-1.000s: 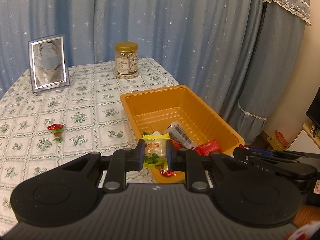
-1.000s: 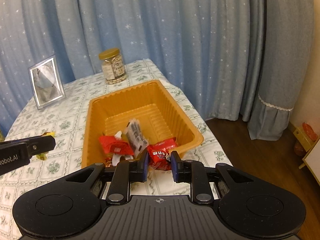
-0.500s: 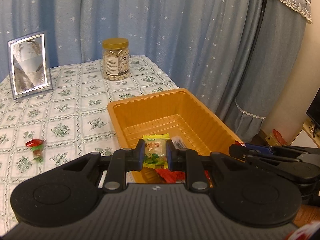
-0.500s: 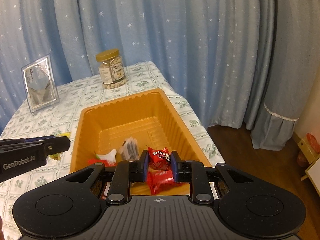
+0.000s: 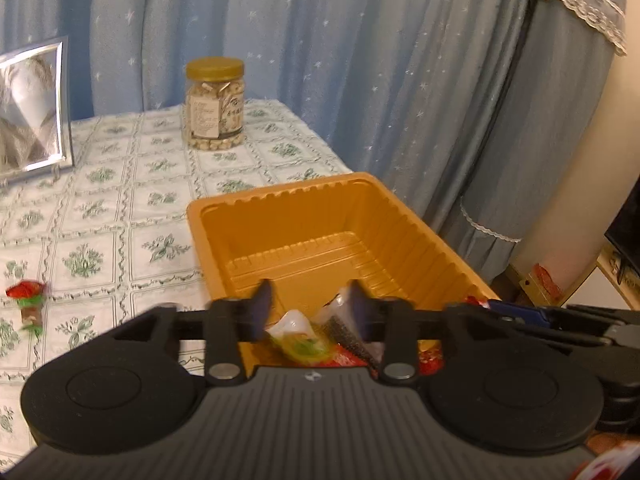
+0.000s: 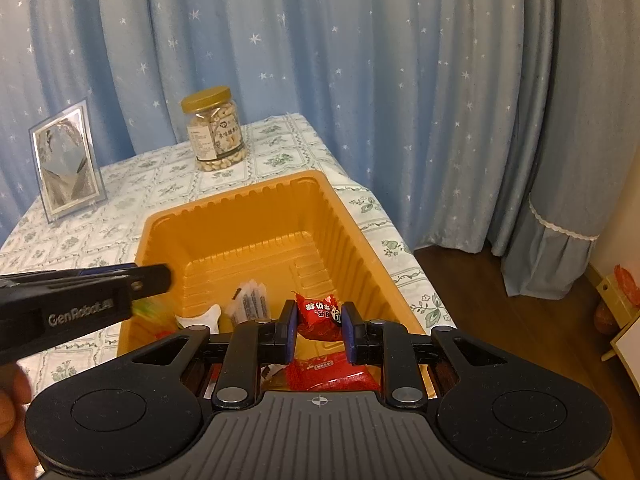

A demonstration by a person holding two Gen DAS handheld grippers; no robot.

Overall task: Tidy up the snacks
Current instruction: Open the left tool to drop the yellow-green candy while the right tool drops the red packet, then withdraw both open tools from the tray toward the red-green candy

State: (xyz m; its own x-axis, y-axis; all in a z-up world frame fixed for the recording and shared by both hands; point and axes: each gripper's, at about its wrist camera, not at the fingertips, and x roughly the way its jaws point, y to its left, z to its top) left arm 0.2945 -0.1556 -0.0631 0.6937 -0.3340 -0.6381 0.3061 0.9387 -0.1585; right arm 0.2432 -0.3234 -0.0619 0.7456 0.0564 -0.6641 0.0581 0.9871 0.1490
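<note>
A: Item one, container?

B: Rectangular orange plastic tray [image 6: 256, 216] with ribbed walls, centre of the right wrist view, standing on the table under a green-and-white floral checked tablecloth [image 5: 100, 208]. Far half of its floor bare; wrapped snacks heaped at the near end.

A: Item two, the left gripper [image 5: 308, 306]?

B: Lower centre of the left wrist view, over the tray's near end. Jaws opening, blurred, a clear gap between them. A yellow-green plastic candy packet [image 5: 302, 346] sits below that gap, blurred; neither pad presses on it. Beside it, a clear wrapper with dark contents [image 5: 346, 326] near the right pad.

A: Item three, the right gripper [image 6: 319, 320]?

B: Lower centre of its own view, jaws narrow, clamped on a red crinkled candy wrapper with white print [image 6: 319, 314], held above the tray's near end. A flat red snack packet [image 6: 332, 372] lies beneath it in the tray.

A: Loose stock?

B: One red-and-green wrapped candy [image 5: 28, 300] on the cloth, left edge of the left wrist view, well apart from the tray.

A: Other fixtures?

B: Clear nut jar with gold lid [image 6: 214, 136], upright behind the tray; silver picture frame [image 6: 66, 160], upper left.
</note>
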